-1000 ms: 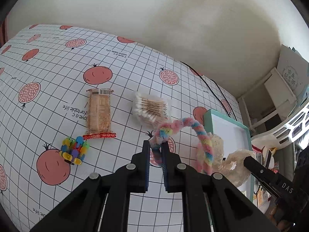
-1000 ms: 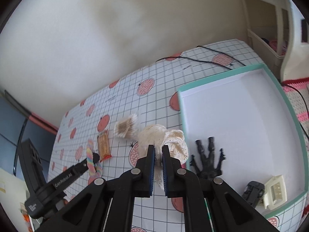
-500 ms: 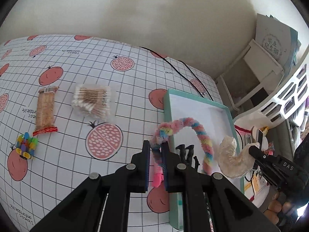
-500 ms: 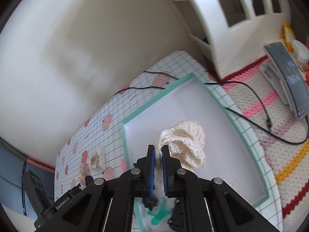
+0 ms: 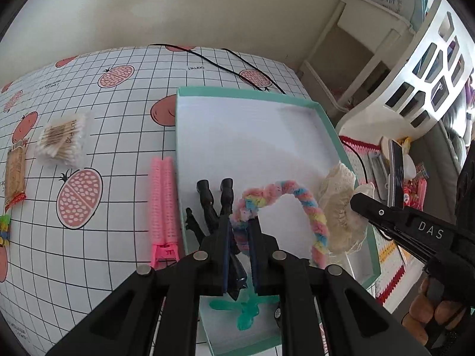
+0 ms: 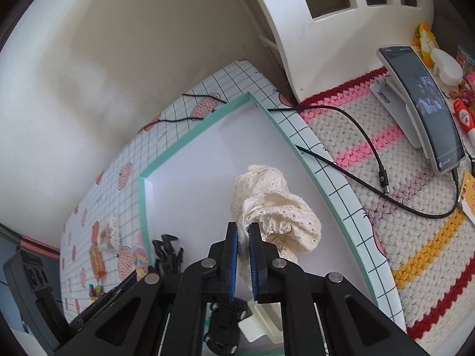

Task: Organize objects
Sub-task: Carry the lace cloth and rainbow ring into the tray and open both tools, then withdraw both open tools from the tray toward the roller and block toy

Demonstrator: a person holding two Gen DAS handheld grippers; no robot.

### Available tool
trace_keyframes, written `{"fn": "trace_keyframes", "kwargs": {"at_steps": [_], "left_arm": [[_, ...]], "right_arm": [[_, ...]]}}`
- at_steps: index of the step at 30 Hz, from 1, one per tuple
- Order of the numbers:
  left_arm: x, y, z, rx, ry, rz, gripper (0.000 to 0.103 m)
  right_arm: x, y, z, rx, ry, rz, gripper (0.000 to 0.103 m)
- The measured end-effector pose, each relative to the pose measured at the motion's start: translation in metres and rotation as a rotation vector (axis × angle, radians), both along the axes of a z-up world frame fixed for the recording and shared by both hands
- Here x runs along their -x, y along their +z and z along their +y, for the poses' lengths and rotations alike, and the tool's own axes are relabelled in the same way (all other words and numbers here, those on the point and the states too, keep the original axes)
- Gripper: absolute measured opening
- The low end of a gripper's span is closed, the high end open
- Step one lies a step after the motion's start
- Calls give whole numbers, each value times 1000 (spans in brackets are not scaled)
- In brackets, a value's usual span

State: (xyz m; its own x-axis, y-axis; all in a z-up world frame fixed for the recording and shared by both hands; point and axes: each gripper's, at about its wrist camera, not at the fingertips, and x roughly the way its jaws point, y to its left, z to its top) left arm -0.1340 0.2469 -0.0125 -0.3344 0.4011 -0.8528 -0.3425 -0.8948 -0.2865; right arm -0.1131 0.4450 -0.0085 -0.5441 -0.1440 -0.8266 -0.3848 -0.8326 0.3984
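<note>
on the far left of my left wrist view, a wrapped biscuit bar (image 5: pixel 14 175) lies on the pomegranate-print tablecloth (image 5: pixel 118 118), with a small multicoloured toy (image 5: pixel 4 231) just below it at the frame edge. beside the bar sits a clear bag of cotton swabs (image 5: pixel 62 141). further right, a pink hair roller (image 5: pixel 163 204) lies just outside the left wall of the teal-rimmed white tray (image 5: pixel 246 93). inside the tray near that wall is a black claw clip (image 5: pixel 212 204), and a teal plastic piece (image 5: pixel 246 305) shows on the tray floor under my fingers. my left gripper (image 5: pixel 239 228) is pinched tight on one end of a pastel rainbow plush hoop (image 5: pixel 297 195), which arches up and over to the right above the tray floor. right of that, my right gripper (image 5: pixel 356 201) reaches in from the side, its tip at a cream lace scrunchie (image 5: pixel 341 207) near the tray's right wall.

in my right wrist view, the tablecloth and the left gripper's body (image 6: pixel 29 276) sit at the far left. the tray (image 6: pixel 190 139) fills the middle, with the claw clip (image 6: pixel 167 252) in its near left corner. my right gripper (image 6: pixel 243 228) is clamped on the cream lace scrunchie (image 6: pixel 276 207), held over the tray; whether it touches the floor i cannot tell. a small black toy car (image 6: pixel 222 326) and a cream plastic piece (image 6: pixel 258 323) lie below my fingers. to the right, a black cable (image 6: pixel 356 136) crosses a crocheted striped mat (image 6: pixel 415 207), and a phone (image 6: pixel 421 103) leans on a stand.
</note>
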Motion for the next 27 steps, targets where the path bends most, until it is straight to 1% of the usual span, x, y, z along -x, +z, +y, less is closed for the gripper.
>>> {"fn": "trace_keyframes", "kwargs": {"at_steps": [4,5,6,8,10,11,12,14,16,18,19,21,22,23,24,25,27], "left_arm": [[-1,-3,2,8,-6,-16,13],[-1,-3,1,7,-7,-19,15],[0,-2,1,4,-7,-23,21],[0,-1,-2,-1,-2,-27,28],[1,0,-4,-4,5,-28,28],[2,0,-5,-8,7,-30,28],[2,1,-6,-12,9,-31,28],[4,4,-10,-17,17,-27,28],[7,6,-15,-22,32,-24,29],[9,7,-22,-29,52,-24,31],[11,7,-25,-28,64,-24,32],[13,7,-33,-22,92,-24,40],[15,7,-38,-15,106,-22,42],[16,7,-42,-8,119,-18,45],[17,8,-46,0,136,-12,49],[18,8,-51,5,152,-7,51],[22,9,-61,12,184,-1,59]], "right_arm": [[3,3,-7,-53,37,-11,11],[3,4,-10,-71,46,-12,11],[4,5,-12,-86,54,-13,11],[4,6,-16,-99,67,-16,13],[5,6,-18,-101,78,-14,21],[5,6,-20,-108,82,-14,29],[5,7,-21,-118,84,-13,32],[4,9,-22,-134,87,-9,33],[4,12,-24,-136,90,1,36],[4,13,-26,-136,95,6,44],[4,13,-27,-139,98,7,47],[4,13,-30,-146,107,8,58],[4,13,-32,-151,111,11,62],[4,13,-34,-157,115,16,68],[4,14,-35,-164,120,20,72],[4,14,-37,-167,125,24,74],[4,15,-40,-173,133,30,84]]}}
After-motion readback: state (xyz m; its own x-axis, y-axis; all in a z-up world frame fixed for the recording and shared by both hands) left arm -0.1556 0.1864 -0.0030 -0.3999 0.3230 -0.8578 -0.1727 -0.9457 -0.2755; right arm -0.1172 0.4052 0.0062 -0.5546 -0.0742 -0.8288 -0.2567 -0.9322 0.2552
